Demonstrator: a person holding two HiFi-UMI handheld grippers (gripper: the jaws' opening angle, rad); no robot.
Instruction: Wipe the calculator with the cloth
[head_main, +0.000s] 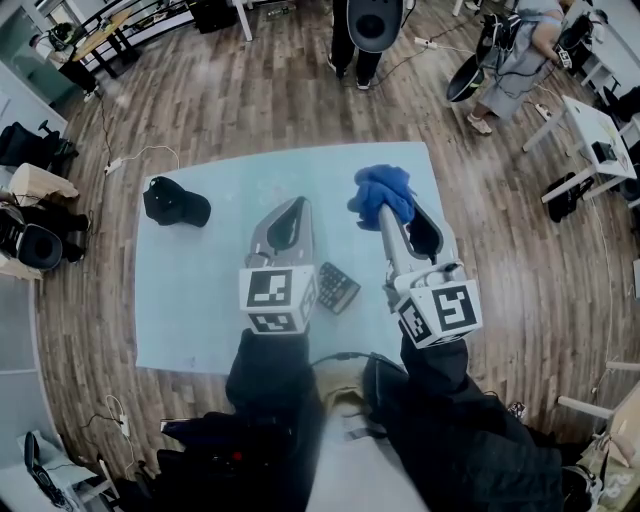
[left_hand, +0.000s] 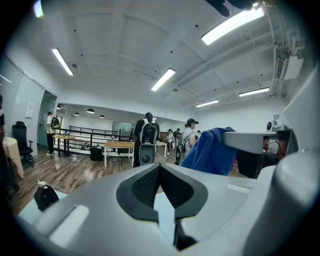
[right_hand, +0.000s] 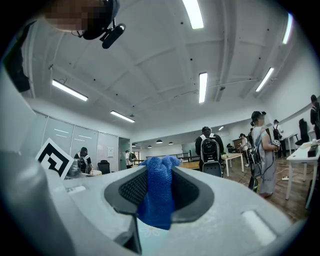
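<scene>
A dark calculator lies on the pale blue table, between my two grippers and near the front edge. My right gripper is raised and tilted up, shut on a blue cloth that bunches out past its tips; in the right gripper view the cloth is pinched between the jaws. My left gripper is held up left of the calculator, shut with nothing in it. The cloth shows at the right of the left gripper view.
A black cap lies at the table's far left. Several people stand on the wooden floor beyond the table. White desks stand at the right, bags and chairs at the left.
</scene>
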